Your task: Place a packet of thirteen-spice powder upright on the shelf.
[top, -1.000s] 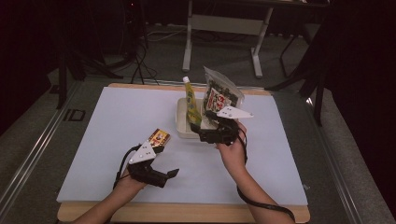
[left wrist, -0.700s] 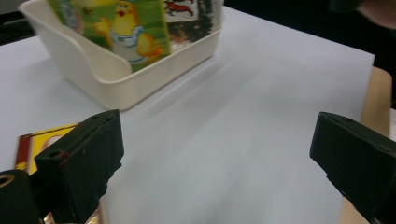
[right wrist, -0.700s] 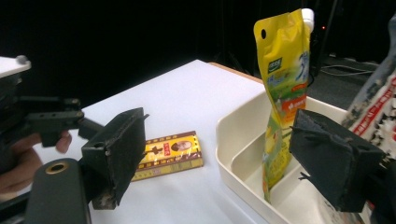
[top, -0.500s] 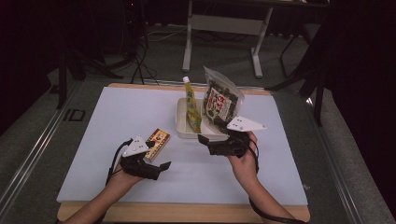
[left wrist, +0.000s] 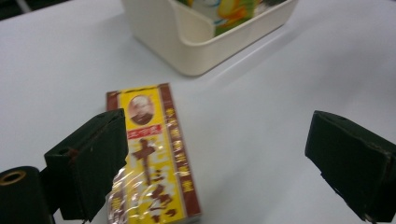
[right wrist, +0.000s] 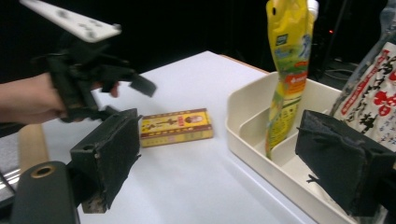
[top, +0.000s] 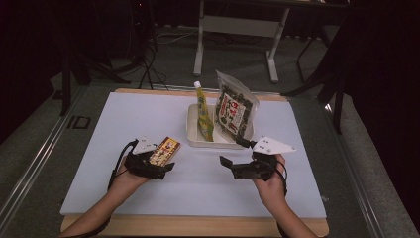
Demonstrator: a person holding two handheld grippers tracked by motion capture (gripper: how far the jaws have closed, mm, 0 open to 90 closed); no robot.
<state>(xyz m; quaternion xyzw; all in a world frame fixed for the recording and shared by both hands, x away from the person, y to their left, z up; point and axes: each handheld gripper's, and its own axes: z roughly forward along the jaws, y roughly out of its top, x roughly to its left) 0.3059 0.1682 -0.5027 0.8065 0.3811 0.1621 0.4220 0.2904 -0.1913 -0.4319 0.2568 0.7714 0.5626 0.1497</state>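
A flat yellow and brown box (top: 165,150) (left wrist: 149,154) (right wrist: 176,126) lies on the white table left of the cream tray (top: 194,139) (right wrist: 247,112). My left gripper (top: 157,166) (left wrist: 219,163) (right wrist: 126,98) is open right over it, the box's near end lying beside its left jaw. In the tray stand a yellow pouch (top: 203,111) (right wrist: 285,70) and a dark seaweed bag (top: 234,109) (right wrist: 373,98). Just in front of the tray hovers my right gripper (top: 234,151) (right wrist: 226,158). Its jaws have just been opening and stand open with nothing between them.
The white table top (top: 124,119) stretches wide to the left and behind the box. A divider splits the tray (left wrist: 187,56) into compartments. Beyond the table's far edge stand a dark floor, cables and a metal stand (top: 237,29).
My right gripper has drawn back from the tray toward the near edge. The left gripper has shifted left and forward onto the box. The pouch, bag and tray have not moved.
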